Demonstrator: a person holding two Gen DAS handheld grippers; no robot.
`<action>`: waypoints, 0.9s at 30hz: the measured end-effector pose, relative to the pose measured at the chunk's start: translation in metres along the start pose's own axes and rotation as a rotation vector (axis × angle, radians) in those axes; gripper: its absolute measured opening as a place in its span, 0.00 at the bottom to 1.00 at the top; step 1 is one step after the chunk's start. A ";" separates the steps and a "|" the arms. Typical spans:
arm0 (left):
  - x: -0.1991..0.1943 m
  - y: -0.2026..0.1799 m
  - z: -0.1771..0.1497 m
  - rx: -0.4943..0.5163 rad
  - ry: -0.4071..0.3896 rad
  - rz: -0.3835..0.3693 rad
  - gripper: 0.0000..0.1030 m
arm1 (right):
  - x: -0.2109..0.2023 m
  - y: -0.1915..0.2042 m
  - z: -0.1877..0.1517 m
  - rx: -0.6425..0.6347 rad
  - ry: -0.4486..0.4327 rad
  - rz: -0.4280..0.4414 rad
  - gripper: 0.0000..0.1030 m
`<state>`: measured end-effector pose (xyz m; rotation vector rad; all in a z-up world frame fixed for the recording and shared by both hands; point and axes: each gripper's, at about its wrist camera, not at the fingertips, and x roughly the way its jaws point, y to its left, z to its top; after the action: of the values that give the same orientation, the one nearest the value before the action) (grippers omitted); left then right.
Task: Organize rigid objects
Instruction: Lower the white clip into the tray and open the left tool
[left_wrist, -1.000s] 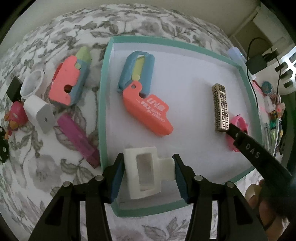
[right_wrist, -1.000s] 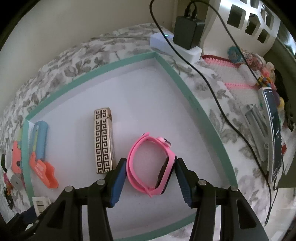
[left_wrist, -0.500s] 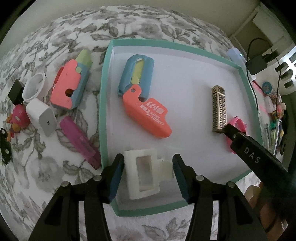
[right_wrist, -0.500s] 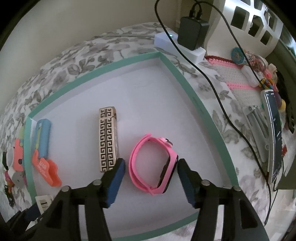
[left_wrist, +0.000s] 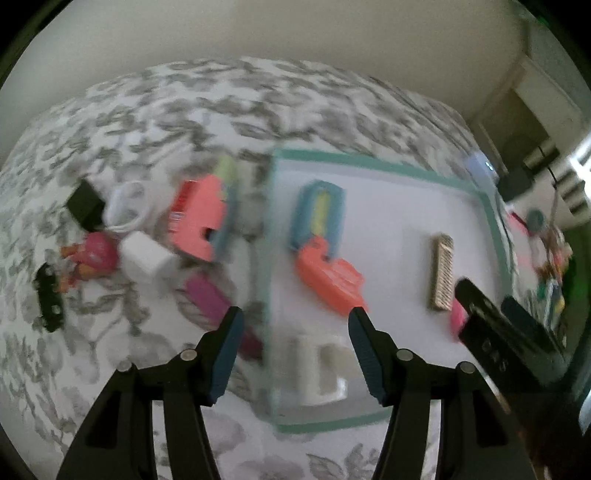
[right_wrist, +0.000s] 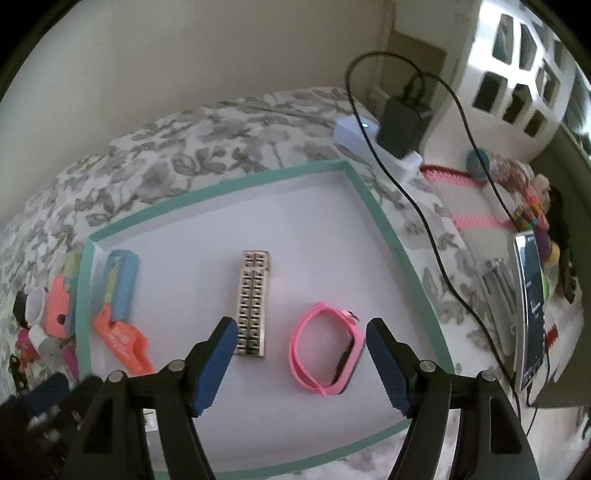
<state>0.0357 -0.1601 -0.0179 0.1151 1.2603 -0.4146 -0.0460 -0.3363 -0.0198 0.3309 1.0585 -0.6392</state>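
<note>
Pink watch (right_wrist: 325, 350) is lying released between right gripper (right_wrist: 301, 363) opening jaws; white block (left_wrist: 319, 369), unheld beneath left gripper (left_wrist: 295, 350), is being shown blurred only by left view.

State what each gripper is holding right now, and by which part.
Nothing is held. The left gripper is open above the white block; the right gripper has jaws opening, clear of the pink watch, which lies in the tray.
</note>
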 end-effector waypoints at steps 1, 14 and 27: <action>-0.001 0.007 0.000 -0.018 -0.005 0.015 0.58 | -0.001 0.005 0.000 -0.017 -0.007 0.008 0.73; -0.005 0.106 0.014 -0.235 -0.067 0.162 0.81 | -0.014 0.071 -0.013 -0.207 -0.043 0.133 0.82; -0.028 0.181 0.017 -0.349 -0.167 0.272 0.95 | -0.027 0.116 -0.021 -0.275 -0.068 0.257 1.00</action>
<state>0.1103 0.0083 -0.0124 -0.0452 1.1158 0.0330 0.0036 -0.2265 -0.0107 0.1993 1.0038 -0.2689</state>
